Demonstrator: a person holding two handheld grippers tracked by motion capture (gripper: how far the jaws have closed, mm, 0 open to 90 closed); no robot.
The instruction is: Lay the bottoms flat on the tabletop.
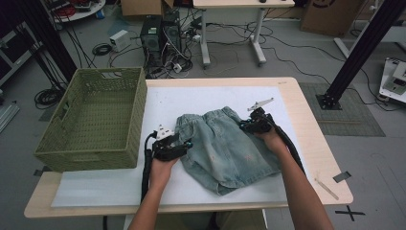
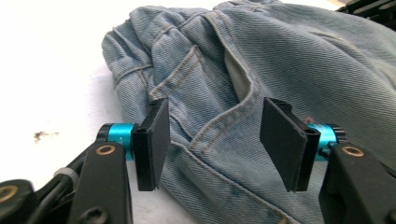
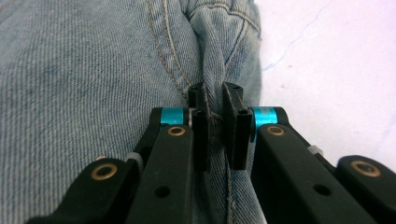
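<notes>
You are working at the counter [image 1: 306, 158], where a white sheet [image 1: 95, 184] is covering most of the top and a green basket [image 1: 95, 120] is sitting at the left end, well apart from your right hand. The denim shorts [image 1: 225, 143] are lying flat in the middle of that sheet, waistband toward the far edge and legs toward you, just beside the basket's near corner. The step in hand looks like taking hold of the shorts at both sides, probably to fold or lift them. Your right tool [image 3: 215, 116] is already clenching a raised ridge of denim by the side seam, its pads pressing the fold between them. Your left tool [image 2: 212, 140] is sitting released, its jaws standing wide apart over the front pocket [image 2: 219, 93] with cloth lying under the gap but nothing pinched. In the high view that left tool [image 1: 184, 143] is resting at the shorts' left edge, while the right tool [image 1: 246, 125] is biting near the waistband's right end. Next you are likely needing to lower the left tool onto the edge, gather a fold and close on it, matching the right side's height so the cloth is lifting evenly and not twisting.
</notes>
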